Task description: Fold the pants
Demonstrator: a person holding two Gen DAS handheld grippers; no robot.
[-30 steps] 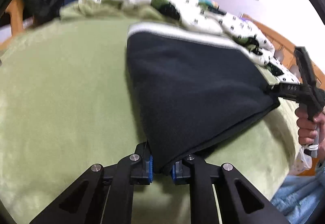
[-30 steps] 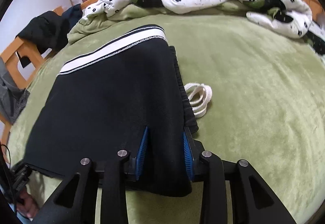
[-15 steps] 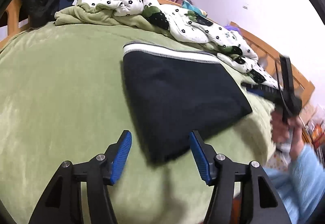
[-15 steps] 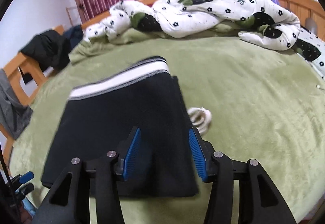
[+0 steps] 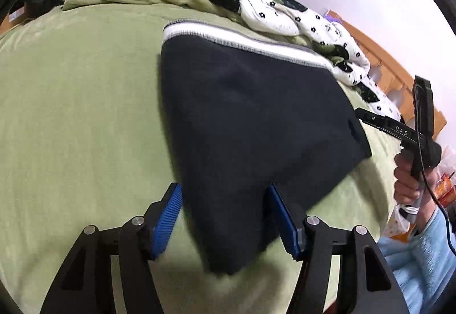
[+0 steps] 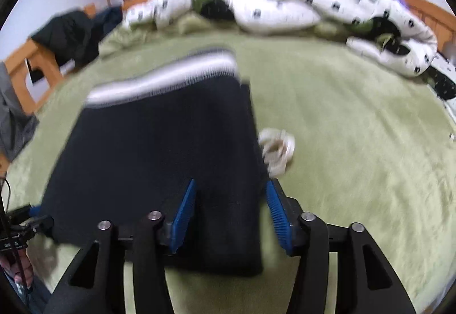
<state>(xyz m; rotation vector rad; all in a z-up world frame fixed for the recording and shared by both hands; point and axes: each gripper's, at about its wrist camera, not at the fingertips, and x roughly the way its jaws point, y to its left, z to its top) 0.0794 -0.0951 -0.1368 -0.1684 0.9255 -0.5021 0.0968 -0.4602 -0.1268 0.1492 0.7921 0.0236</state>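
Note:
The black pants [image 5: 250,126] lie folded flat on the green bed cover, white striped waistband at the far end. My left gripper [image 5: 225,214] is open, and its blue pads straddle the near left corner of the fold. The pants [image 6: 159,160] fill the left of the blurred right wrist view. My right gripper [image 6: 230,211] is open over the near right corner. The right gripper's body [image 5: 419,131] shows at the right of the left wrist view. The left gripper's body [image 6: 17,231] shows at the left edge of the right wrist view.
A white floral duvet [image 6: 285,9] is bunched along the far side of the bed. A coiled white drawstring [image 6: 276,148] lies just right of the pants. Dark clothes [image 6: 71,32] hang on the wooden bed frame at far left. Green cover [image 6: 356,143] spreads to the right.
Both grippers let go of the pants' corners and opened. They drew back a little, then moved forward over the corners again. The pants now lie flat.

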